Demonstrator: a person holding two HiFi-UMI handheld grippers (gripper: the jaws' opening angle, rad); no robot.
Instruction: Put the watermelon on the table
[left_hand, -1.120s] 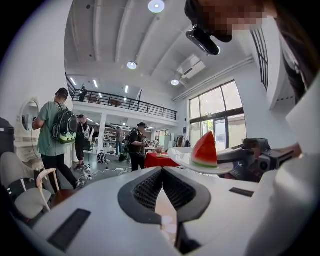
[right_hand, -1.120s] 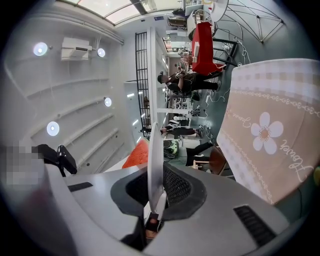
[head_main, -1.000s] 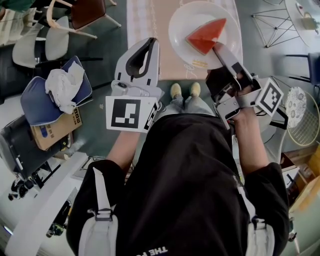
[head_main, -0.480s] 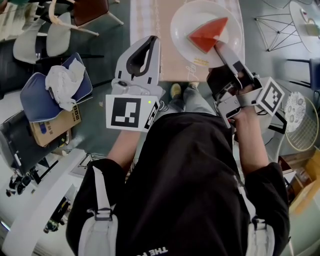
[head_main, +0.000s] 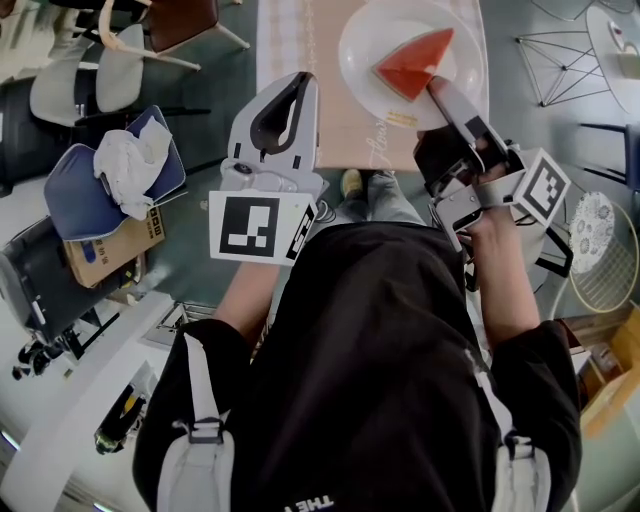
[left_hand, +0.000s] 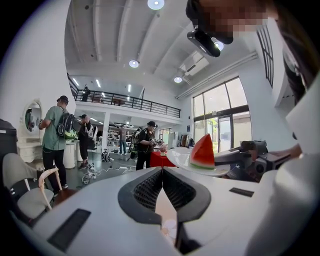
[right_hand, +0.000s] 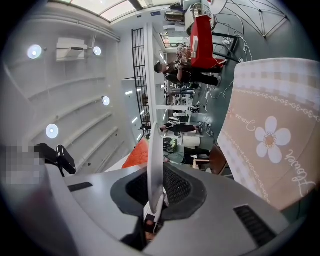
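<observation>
A red watermelon wedge (head_main: 412, 62) lies on a white plate (head_main: 365, 40). My right gripper (head_main: 432, 88) is shut on the plate's near rim and holds it in the air above the table (head_main: 340, 120), which has a beige flowered cloth. In the right gripper view the plate (right_hand: 154, 165) stands edge-on between the jaws, with the wedge (right_hand: 136, 156) on its left and the cloth (right_hand: 270, 135) on its right. My left gripper (head_main: 298, 80) is shut and empty, level with the plate's left side. Its own view shows the wedge (left_hand: 203, 152) on the plate (left_hand: 182, 159) ahead to the right.
A blue cushion with a crumpled white cloth (head_main: 120, 165) and a cardboard box (head_main: 110, 250) lie on the left. Chairs (head_main: 150, 40) stand at the far left. Wire frames (head_main: 560, 50) and a round wire basket (head_main: 600, 250) are on the right. People (left_hand: 52, 140) stand in the hall beyond.
Both grippers and the plate with the wedge have edged forward over the table. The table's near edge has drawn closer to the person's feet.
</observation>
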